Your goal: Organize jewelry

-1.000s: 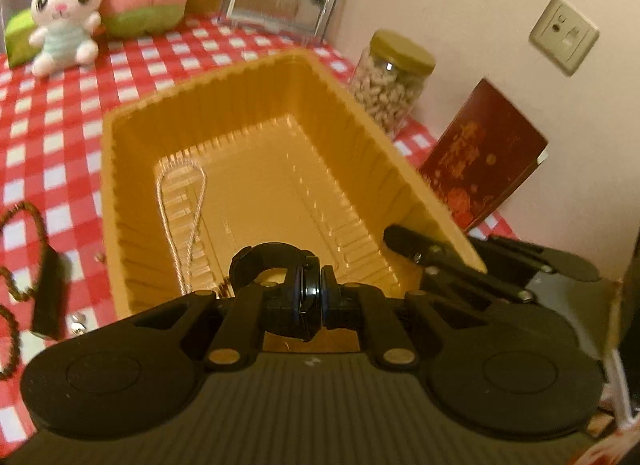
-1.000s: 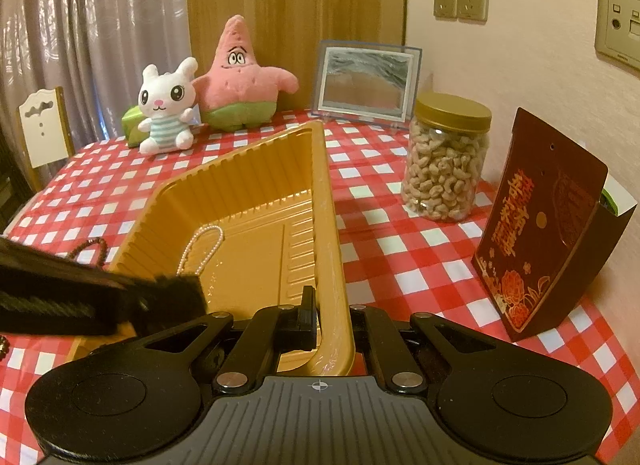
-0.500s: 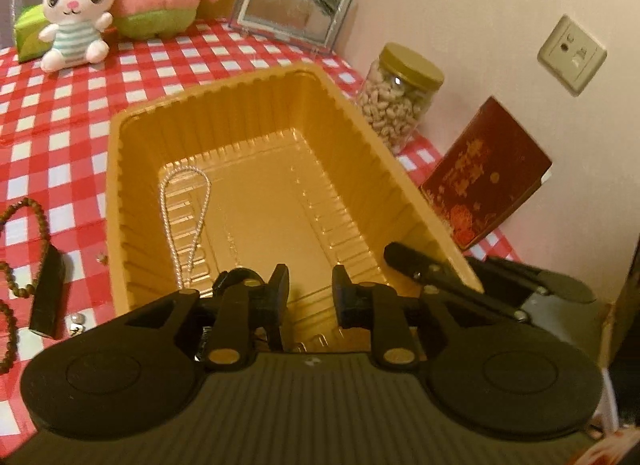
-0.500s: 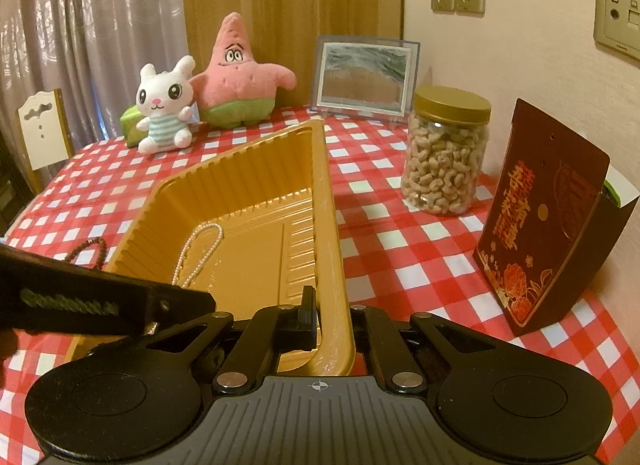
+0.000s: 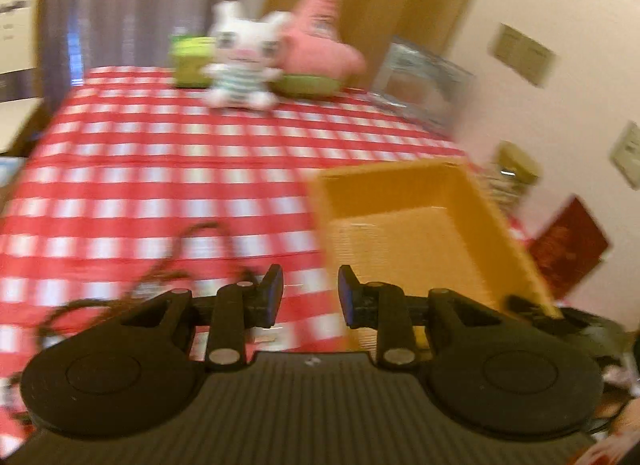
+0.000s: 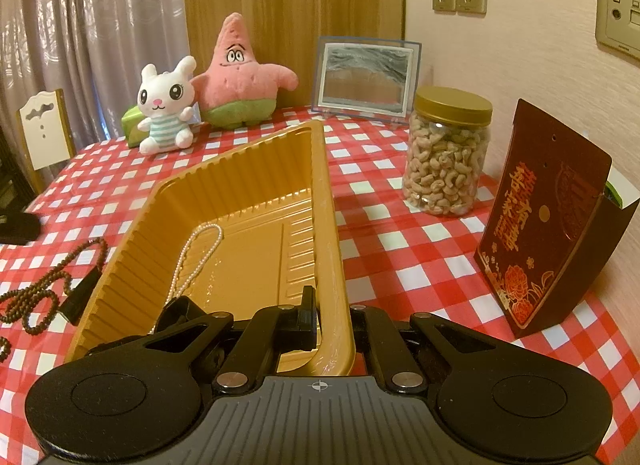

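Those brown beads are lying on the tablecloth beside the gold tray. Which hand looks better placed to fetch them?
Probably the left. The left tool is opening with nothing between its fingers, aimed near the brown beads. The right tool is clamped on the gold tray rim.

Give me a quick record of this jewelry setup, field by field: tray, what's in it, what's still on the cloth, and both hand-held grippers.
tray: gold plastic tray on the checked cloth
in tray: pearl necklace; black ring near the front wall
on cloth: brown bead strand left of the tray, black tassel beside it
left hand-held gripper: jaws opening, nothing between them, blurred view
right hand-held gripper: shut on the tray's near rim
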The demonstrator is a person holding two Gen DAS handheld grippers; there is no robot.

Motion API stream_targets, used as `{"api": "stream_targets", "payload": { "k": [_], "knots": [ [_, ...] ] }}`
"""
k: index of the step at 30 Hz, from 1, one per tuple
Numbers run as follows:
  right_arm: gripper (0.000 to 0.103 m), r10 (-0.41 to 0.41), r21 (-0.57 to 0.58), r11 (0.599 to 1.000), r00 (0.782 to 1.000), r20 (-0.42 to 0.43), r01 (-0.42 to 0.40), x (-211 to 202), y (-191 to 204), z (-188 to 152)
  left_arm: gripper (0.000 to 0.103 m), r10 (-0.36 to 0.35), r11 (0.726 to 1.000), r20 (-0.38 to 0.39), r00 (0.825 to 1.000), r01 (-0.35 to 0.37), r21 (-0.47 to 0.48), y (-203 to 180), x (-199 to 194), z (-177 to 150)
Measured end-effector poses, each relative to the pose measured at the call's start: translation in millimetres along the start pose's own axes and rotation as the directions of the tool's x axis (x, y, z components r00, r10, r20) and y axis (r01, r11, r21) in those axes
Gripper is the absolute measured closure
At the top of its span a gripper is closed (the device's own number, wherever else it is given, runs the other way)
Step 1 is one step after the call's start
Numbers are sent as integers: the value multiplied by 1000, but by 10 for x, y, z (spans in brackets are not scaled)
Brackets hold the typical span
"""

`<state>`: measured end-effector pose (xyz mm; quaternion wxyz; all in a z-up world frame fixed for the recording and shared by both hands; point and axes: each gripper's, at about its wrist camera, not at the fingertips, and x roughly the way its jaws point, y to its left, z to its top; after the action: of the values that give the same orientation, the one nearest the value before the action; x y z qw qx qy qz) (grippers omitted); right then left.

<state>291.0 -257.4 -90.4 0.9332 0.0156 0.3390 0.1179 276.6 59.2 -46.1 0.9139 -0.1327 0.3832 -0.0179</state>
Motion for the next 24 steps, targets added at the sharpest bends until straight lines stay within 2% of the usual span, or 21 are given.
{"api": "stream_targets", "payload": {
  "k": [5,9,14,18,24],
  "knots": [
    [99,-2,-9,1000,1000,3,2,11,-7,-5,77,131,991,-12,991,-131,-28,443,-102,-117],
    [99,-6,-20,1000,1000,6,6,25,-17,2,77,157,988,-39,987,-157,-11,588,-68,-246],
    [99,-20,-39,999,1000,19,21,7,-49,4,77,129,991,-70,989,-126,49,495,52,-402],
    [99,-38,-43,998,999,20,38,-8,-101,-18,77,76,992,-89,993,-66,112,326,192,-469],
    [99,-67,-20,998,998,13,67,-43,-229,-37,77,31,975,-109,994,-6,222,18,468,-504]
  ]
}}
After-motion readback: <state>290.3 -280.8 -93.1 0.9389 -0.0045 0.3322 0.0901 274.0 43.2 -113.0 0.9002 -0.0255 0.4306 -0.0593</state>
